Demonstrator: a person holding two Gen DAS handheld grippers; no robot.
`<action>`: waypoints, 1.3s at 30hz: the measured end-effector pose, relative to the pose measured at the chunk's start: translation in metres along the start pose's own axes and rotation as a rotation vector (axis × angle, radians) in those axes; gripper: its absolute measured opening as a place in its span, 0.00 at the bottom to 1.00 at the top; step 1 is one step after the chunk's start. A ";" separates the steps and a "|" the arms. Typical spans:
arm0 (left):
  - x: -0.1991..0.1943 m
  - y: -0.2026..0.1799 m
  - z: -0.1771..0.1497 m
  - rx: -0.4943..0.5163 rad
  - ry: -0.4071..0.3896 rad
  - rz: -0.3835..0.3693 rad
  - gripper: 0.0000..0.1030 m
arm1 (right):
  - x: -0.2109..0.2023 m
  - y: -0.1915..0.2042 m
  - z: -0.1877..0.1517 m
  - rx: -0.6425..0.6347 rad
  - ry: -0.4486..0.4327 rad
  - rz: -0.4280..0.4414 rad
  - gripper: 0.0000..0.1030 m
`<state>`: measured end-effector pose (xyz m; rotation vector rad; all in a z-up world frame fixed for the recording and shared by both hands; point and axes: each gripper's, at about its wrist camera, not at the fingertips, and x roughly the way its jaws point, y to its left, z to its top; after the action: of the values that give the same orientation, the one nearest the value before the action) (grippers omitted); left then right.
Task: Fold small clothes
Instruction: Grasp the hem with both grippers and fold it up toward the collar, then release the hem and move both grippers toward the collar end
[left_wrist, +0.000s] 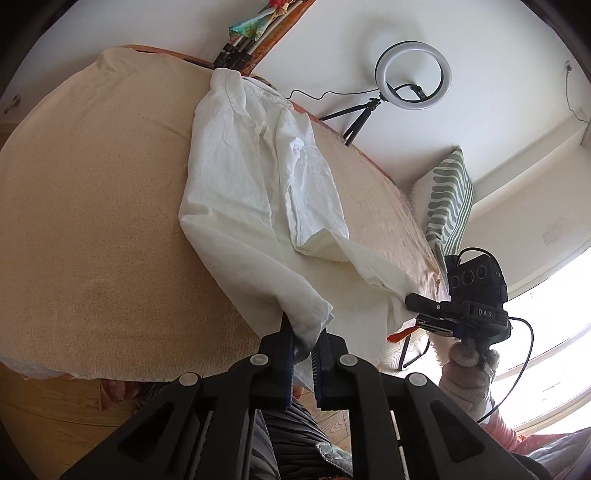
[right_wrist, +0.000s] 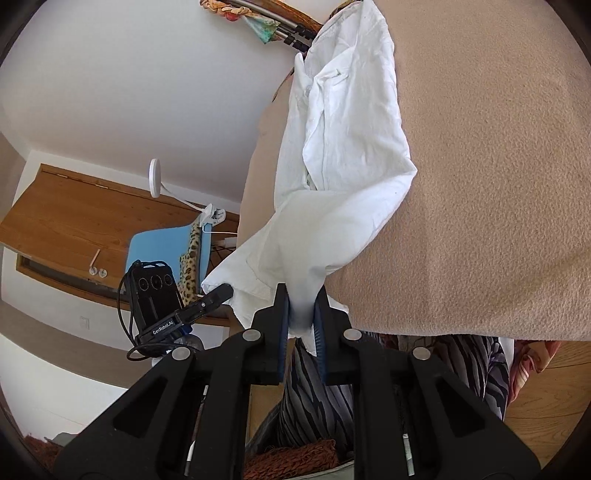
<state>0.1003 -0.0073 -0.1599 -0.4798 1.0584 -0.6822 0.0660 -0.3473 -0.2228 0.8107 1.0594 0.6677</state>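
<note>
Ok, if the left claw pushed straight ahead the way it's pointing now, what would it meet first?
The white garment itself: the left claw is already shut on its near edge, and the cloth stretches ahead over the beige table cover. Beyond that, probably the cover, though depth is unclear.

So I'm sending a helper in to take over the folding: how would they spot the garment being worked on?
Find the table covered in a tan fuzzy cloth. Stretched along its edge lies a wrinkled white shirt, its near corners pinched by the left gripper and right gripper. It is the only white garment on the tan cover.
</note>
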 end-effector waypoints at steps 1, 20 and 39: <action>0.000 -0.001 0.006 0.003 -0.010 -0.003 0.05 | 0.000 0.001 0.006 -0.003 -0.007 0.000 0.13; 0.042 0.014 0.115 0.006 -0.128 0.108 0.05 | 0.021 0.000 0.129 -0.011 -0.054 -0.119 0.13; 0.053 0.058 0.111 -0.010 -0.172 0.225 0.54 | 0.003 -0.023 0.122 -0.107 -0.133 -0.253 0.55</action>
<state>0.2335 -0.0008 -0.1845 -0.4133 0.9363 -0.4289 0.1834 -0.3878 -0.2117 0.6076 0.9766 0.4448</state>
